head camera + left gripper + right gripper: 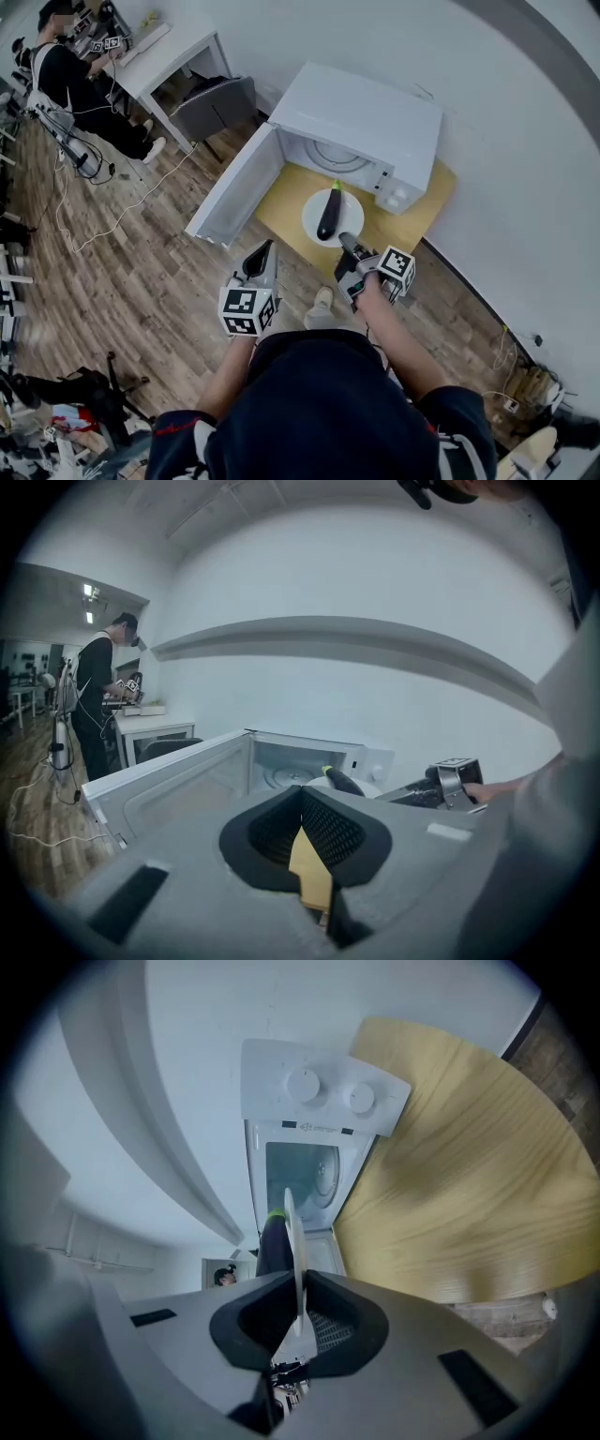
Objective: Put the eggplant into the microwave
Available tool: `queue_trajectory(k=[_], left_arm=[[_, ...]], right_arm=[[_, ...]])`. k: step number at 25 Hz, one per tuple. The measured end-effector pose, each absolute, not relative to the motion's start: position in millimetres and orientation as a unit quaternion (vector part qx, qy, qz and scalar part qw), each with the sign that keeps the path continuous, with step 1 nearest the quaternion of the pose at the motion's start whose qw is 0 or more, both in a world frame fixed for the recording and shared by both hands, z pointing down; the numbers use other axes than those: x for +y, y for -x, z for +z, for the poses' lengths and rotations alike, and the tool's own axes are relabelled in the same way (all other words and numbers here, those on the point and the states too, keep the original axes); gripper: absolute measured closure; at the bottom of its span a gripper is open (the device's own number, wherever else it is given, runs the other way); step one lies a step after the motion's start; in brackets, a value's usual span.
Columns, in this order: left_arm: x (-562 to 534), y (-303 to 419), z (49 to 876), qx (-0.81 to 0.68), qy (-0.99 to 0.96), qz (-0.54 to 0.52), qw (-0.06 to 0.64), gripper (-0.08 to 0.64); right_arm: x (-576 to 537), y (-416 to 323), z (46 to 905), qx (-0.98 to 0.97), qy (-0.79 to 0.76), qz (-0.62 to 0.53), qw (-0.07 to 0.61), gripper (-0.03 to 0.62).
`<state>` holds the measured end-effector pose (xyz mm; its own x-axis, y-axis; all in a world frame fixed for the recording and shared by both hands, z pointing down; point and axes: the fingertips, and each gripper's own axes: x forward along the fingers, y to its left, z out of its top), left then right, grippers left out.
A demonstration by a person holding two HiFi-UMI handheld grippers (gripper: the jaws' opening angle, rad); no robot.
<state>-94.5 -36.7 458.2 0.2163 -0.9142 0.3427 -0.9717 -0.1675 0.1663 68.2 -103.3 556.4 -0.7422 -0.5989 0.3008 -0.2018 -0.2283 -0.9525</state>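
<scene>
A dark eggplant (329, 214) with a green stem lies on a white plate (352, 210). My right gripper (347, 242) is shut on the plate's near rim and holds it above the wooden table (417, 211), in front of the white microwave (361, 117). The microwave's door (234, 187) hangs open to the left. In the right gripper view the plate (292, 1232) stands edge-on between the jaws, with the eggplant (273, 1246) on its left and the microwave's cavity (302, 1177) behind it. My left gripper (262, 256) is shut and holds nothing, close to the door.
A person (70, 80) works at a white desk (173, 47) at the back left, with a grey chair (216, 103) beside it. Cables (103, 211) trail over the wooden floor. A white wall runs behind the microwave.
</scene>
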Motion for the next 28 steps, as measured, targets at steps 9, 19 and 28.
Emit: queue_trajectory(k=[9, 19, 28], left_arm=[[-73, 88, 473, -0.626, -0.751, 0.099, 0.188, 0.545], [-96, 96, 488, -0.619, -0.751, 0.11, 0.203, 0.545], [-127, 101, 501, -0.577, -0.78, 0.12, 0.21, 0.545]], right_arm=[[-145, -70, 575, 0.6, 0.32, -0.723, 0.126, 0.569], [-166, -63, 594, 0.593, 0.329, -0.726, 0.115, 0.569], [-184, -52, 608, 0.572, 0.356, -0.728, 0.131, 0.569]])
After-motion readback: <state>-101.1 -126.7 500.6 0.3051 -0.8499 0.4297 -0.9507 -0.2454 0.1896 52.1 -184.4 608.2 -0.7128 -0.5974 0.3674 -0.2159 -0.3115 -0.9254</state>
